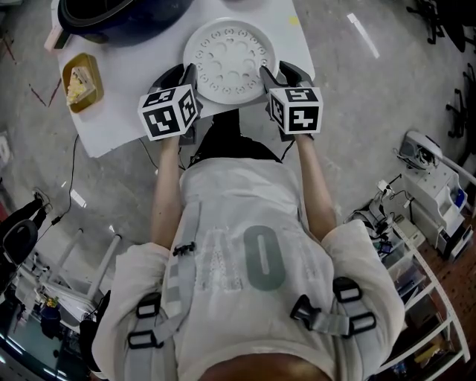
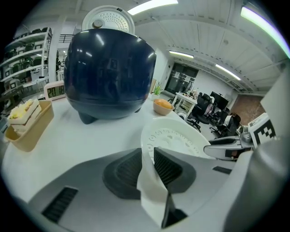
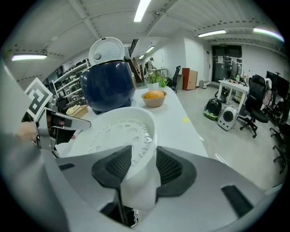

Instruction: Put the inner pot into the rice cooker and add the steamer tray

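Left gripper [image 2: 148, 156] is pinching the left rim of the tray [image 1: 230, 59] between narrow jaws. Right gripper [image 3: 144, 158] is clamping the opposite rim, jaws set wider. The tray is sitting on the table [image 1: 126, 123], near the open cooker [image 2: 106, 77].

We locate the steamer tray [image 1: 229, 59] on the table [image 1: 126, 126], near its front edge. The left gripper [image 1: 190, 77] sits astride the tray's left rim, the right gripper [image 1: 263, 74] astride its right rim. Behind and to the left stands the rice cooker [image 1: 111, 18]. The box [image 1: 82, 80] lies before the cooker.
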The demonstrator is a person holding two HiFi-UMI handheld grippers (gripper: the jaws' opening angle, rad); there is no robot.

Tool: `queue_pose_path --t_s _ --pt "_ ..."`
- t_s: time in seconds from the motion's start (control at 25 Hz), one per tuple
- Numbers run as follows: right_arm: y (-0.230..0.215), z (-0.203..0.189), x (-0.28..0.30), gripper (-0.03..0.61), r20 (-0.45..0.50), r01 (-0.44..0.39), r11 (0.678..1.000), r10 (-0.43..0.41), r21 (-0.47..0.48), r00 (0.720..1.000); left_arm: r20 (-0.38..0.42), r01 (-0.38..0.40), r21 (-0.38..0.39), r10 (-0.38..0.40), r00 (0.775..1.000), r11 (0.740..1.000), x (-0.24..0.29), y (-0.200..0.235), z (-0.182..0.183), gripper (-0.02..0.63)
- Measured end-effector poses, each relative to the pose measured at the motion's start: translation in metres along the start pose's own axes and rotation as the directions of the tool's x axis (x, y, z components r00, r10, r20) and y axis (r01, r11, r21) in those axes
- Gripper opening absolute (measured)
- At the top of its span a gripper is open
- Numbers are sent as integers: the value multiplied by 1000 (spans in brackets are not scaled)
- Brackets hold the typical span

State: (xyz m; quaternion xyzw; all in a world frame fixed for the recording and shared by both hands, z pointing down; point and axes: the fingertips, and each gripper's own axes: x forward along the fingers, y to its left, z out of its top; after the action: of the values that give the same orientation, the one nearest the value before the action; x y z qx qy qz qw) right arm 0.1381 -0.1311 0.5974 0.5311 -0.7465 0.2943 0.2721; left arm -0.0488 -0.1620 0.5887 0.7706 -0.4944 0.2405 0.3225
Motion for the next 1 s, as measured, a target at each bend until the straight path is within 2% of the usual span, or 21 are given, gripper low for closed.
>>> queue_pose_path --t_s 0.28,0.52,0.8,1.0 --pt "0 0 -3 178 -10 5 1000 -5 -31 1000 -3 -3 1 3 1000 1000 -3 -3 1 87" --pt "-3 13 -12 178 24 19 999 -18 -45 1000 32 1 31 -2 999 1000 -9 -10 19 83" --pt "-12 60 -36 178 128 43 997 -35 -63 991 126 11 95 -23 992 995 -22 -26 72 83" --pt "-21 112 -56 178 230 75 993 -51 -95 972 232 11 138 -43 972 990 -37 -40 126 83"
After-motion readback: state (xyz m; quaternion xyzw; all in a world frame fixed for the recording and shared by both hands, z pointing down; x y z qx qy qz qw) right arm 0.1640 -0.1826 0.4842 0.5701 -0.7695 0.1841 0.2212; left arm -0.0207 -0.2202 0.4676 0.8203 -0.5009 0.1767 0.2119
